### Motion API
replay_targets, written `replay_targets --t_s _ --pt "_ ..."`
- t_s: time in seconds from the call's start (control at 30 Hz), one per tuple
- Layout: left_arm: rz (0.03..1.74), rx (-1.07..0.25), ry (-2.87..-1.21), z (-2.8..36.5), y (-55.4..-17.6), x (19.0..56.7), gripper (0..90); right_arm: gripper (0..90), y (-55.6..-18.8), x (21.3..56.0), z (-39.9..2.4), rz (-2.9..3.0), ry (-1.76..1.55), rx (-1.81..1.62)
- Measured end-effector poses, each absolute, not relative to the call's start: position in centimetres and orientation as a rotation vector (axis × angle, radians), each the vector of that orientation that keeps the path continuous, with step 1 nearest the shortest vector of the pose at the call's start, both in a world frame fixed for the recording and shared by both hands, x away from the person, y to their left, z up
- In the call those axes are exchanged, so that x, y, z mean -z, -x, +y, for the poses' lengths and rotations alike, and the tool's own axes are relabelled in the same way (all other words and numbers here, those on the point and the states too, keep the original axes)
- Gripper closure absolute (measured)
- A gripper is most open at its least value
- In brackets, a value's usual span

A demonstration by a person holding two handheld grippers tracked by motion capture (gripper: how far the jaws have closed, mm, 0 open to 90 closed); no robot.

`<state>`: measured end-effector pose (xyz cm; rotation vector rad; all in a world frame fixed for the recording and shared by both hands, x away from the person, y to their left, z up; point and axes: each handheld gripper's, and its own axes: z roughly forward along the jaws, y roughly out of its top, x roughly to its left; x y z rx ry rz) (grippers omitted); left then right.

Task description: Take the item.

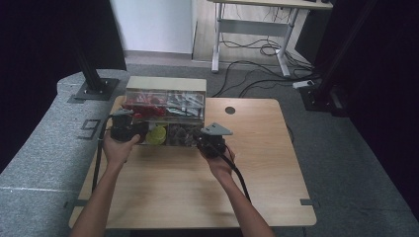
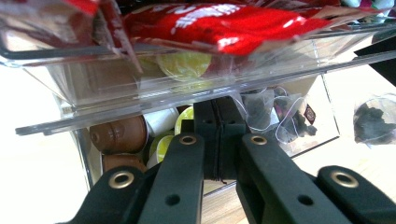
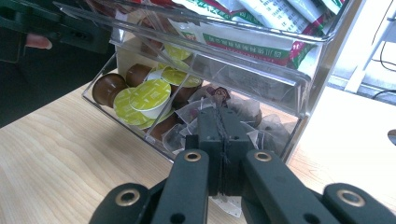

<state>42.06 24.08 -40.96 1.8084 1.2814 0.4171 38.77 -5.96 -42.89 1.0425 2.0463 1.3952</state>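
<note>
Both grippers, left (image 2: 218,140) and right (image 3: 219,144), are clenched against the clear drawer (image 3: 140,128); push evenly, keeping it level.

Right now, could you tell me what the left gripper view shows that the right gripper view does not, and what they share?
Left gripper view alone: a big red packet in the upper drawer, seen from below, and a tea bag off to the right.

Right gripper view alone: green-and-white sachets in the upper drawer, and bare wooden table.

Both: the clear drawer organizer, yellow-green-lidded capsules, brown capsules, mesh tea bags, and shut black jaws.
</note>
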Motion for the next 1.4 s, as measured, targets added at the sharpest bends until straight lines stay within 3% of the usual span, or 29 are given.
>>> replay_targets --t_s 1.4 --pt "1.288 -0.43 -1.822 23.9 -42.0 40.8 89.4 88.5 -37.1 41.8 -12.4 1.952 -1.088 -1.422"
